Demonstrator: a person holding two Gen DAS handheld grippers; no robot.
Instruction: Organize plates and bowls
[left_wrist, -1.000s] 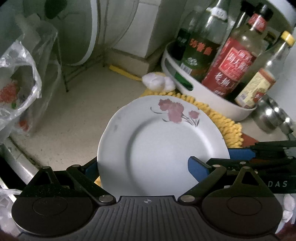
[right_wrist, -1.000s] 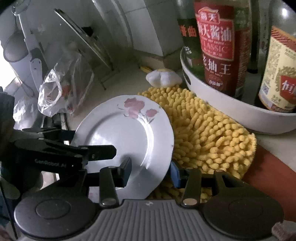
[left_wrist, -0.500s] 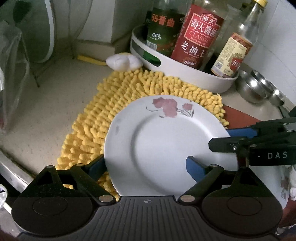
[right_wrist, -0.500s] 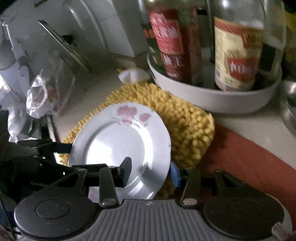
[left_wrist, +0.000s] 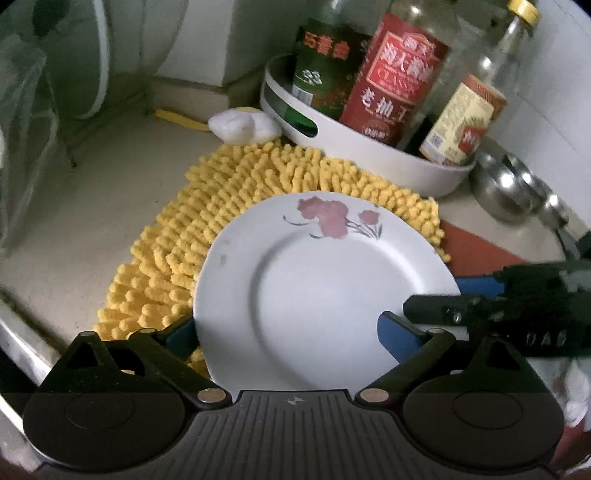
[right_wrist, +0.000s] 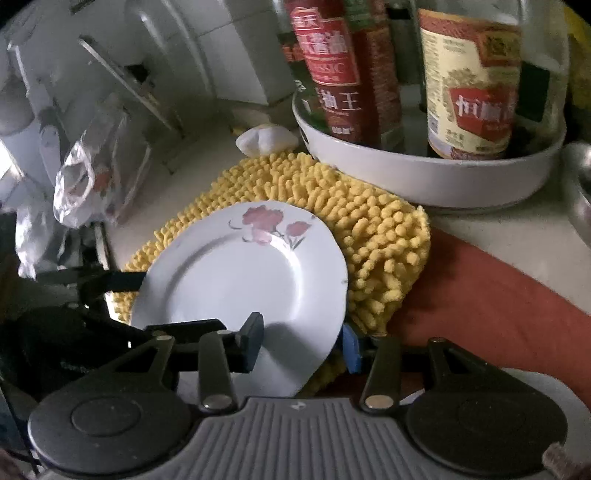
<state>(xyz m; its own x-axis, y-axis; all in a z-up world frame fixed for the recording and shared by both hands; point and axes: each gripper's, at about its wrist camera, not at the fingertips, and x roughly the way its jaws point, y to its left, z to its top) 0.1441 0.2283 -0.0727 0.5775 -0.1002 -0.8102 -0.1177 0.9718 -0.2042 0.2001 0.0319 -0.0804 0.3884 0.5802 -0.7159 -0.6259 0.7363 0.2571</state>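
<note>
Left wrist view: I look down along my left gripper at a white plate with a pink flower print. Compared with a second ago, the plate now hangs over the yellow chenille mat instead of bare counter, so I judge I am carrying it toward a resting spot there. The plate sits tilted between the left gripper's blue pads, one pad under its left rim, the other over its lower right face. These jaws stand very wide and have just been opening a little further; whether the pads press on the plate I cannot tell. Beyond the mat stands a white tray of sauce bottles, and to the mat's right lie steel bowls. My right gripper reaches in from the right edge, over the plate's right rim.

Right wrist view: the same plate lies over the near left part of the mat. My right gripper has its jaws narrowed on the plate's near rim, one dark pad on the upper face, the blue pad beneath, so it grips the plate. The left gripper shows at the plate's far left edge. A red cloth lies right of the mat, the tray behind it.
</note>
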